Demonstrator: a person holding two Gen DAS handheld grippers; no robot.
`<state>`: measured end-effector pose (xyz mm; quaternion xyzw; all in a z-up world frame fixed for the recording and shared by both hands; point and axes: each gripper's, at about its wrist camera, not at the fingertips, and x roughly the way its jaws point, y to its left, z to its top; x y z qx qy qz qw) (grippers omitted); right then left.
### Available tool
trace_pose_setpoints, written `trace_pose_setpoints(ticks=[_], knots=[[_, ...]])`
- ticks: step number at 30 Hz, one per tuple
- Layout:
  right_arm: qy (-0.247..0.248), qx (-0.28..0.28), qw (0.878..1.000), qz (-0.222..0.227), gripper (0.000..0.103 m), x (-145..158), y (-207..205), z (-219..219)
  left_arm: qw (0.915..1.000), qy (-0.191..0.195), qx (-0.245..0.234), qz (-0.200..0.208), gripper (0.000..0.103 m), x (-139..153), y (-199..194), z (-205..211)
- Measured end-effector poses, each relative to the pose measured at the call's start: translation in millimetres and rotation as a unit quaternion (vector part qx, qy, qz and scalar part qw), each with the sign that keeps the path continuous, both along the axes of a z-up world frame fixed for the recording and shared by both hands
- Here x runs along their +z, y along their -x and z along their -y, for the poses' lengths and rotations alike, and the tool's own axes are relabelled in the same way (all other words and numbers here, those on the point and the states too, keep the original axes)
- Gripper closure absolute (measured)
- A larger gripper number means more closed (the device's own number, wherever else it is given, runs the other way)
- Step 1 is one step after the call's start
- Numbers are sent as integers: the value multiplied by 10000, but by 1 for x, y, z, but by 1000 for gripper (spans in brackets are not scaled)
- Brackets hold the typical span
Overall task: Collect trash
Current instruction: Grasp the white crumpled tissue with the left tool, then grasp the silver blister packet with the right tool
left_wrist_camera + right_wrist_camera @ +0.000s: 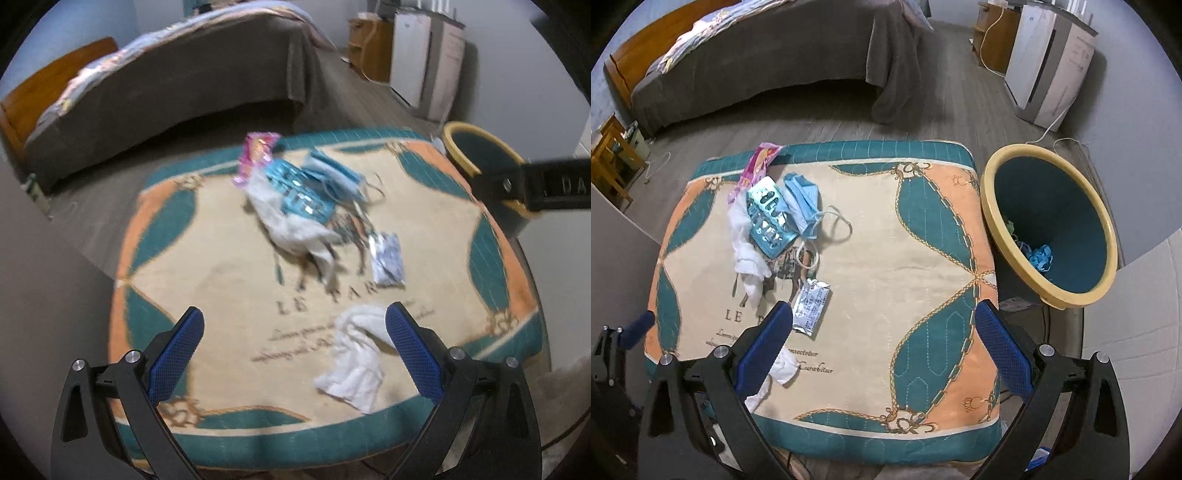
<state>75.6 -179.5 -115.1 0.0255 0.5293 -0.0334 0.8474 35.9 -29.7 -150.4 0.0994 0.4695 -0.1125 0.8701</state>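
Observation:
Trash lies on a quilted cloth-covered table (221, 266) (886, 258). A pile at the far left holds a pink wrapper (255, 153) (757, 164), a teal blister pack (301, 192) (770, 218), a blue face mask (338, 175) (805, 201) and a white tissue (295, 232) (746, 254). A silver sachet (388, 260) (812, 306) lies nearer. A crumpled white tissue (356, 358) (783, 367) sits at the near edge. My left gripper (295, 347) hovers open just above that tissue. My right gripper (884, 343) is open over bare cloth.
A teal bin with a yellow rim (1049, 225) (476, 155) stands right of the table, with blue scraps inside. A bed (757, 59) fills the far left. A white appliance (1052, 62) and a wooden cabinet (993, 37) line the far wall.

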Motion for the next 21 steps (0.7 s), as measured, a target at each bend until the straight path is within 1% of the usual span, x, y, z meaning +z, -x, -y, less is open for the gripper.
trace_pose_setpoints(ticks=[5,6,7,8,9,10,11,13,14,15,16,18,19,21], knots=[[33,1,9999,-97,6,-7,-2,0,9989,-211,-328,-266,10,-19,4,16],[65,-7,9999,-102,6,-8,-3,1,9984,-203,-399,-345,16,-23,4,19],[94,-19,9999,-107,6,-9,-3,1,9978,-157,-465,-447,26,-27,3,21],[104,-31,9999,-116,6,-9,-4,2,9971,-115,-517,-546,29,-30,3,22],[93,-39,9999,-130,6,-10,-5,3,9963,-104,-563,-648,35,-34,2,24],[82,-43,9999,-137,6,-11,-6,4,9954,-110,-615,-726,41,-38,2,26],[82,-45,9999,-143,6,-12,-6,4,9945,-130,-670,-794,44,-42,2,28],[97,-37,9998,-156,6,-13,-7,5,9929,-172,-742,-913,54,-48,2,31],[99,-33,9998,-159,7,-13,-7,5,9922,-183,-772,-963,57,-50,3,32],[102,-31,9998,-164,7,-13,-7,5,9911,-192,-820,-1031,66,-53,3,34],[100,-23,9998,-168,7,-14,-8,5,9900,-212,-881,-1081,77,-55,3,35],[92,-13,9998,-167,8,-14,-9,4,9894,-306,-955,-1049,86,-53,4,38],[88,-9,9998,-165,8,-15,-9,4,9899,-280,-959,-1001,89,-48,4,37],[60,-4,9998,-178,8,-16,-10,4,9922,-205,-891,-850,89,-31,3,33]])
